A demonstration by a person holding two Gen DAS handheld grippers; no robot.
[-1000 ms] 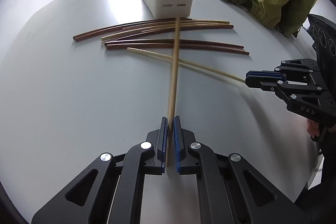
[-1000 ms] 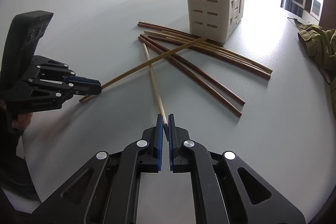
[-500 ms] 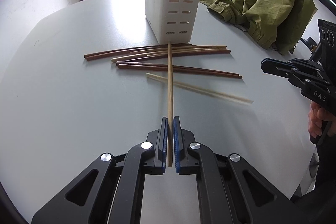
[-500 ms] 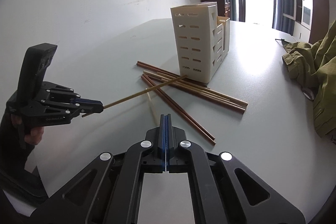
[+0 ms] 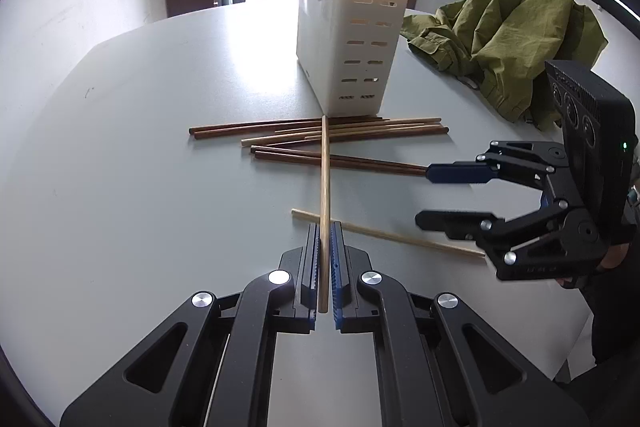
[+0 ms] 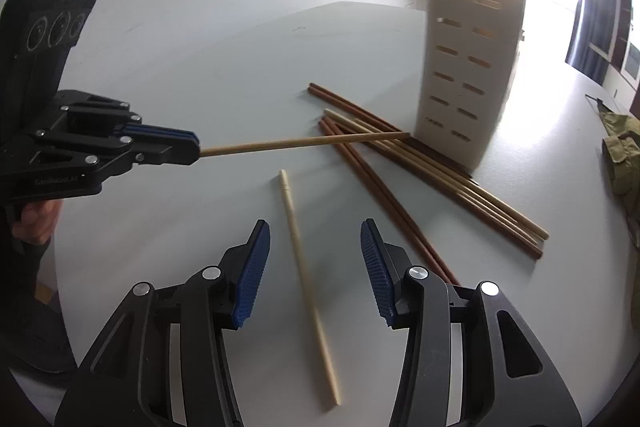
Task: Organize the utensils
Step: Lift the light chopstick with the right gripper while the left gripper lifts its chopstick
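The left gripper (image 5: 325,247) is clamped tight on a light bamboo chopstick (image 5: 325,187), pinching it near its near end so the stick runs straight out ahead, lifted off the table (image 5: 140,187), its far tip reaching over the heap of loose chopsticks (image 5: 340,135) toward the foot of the white slotted utensil holder (image 5: 348,47). From the other side the same stick juts level out of the closed blue pads (image 6: 176,143), clear of the surface.

The right gripper (image 6: 316,267) has just been opening and now stands with its jaws parted about halfway, gripping nothing. A pale chopstick (image 6: 308,279) lies flat on the table directly beneath the gap, running lengthwise between the two fingers without touching either pad. In the left view that stick (image 5: 384,235) lies crosswise just ahead of the left gripper's tips, passing under the held one.

The heap of dark and light chopsticks lies on the table against the base of the holder, which stands upright. A crumpled green cloth (image 5: 512,39) sits well apart, to the holder's right.
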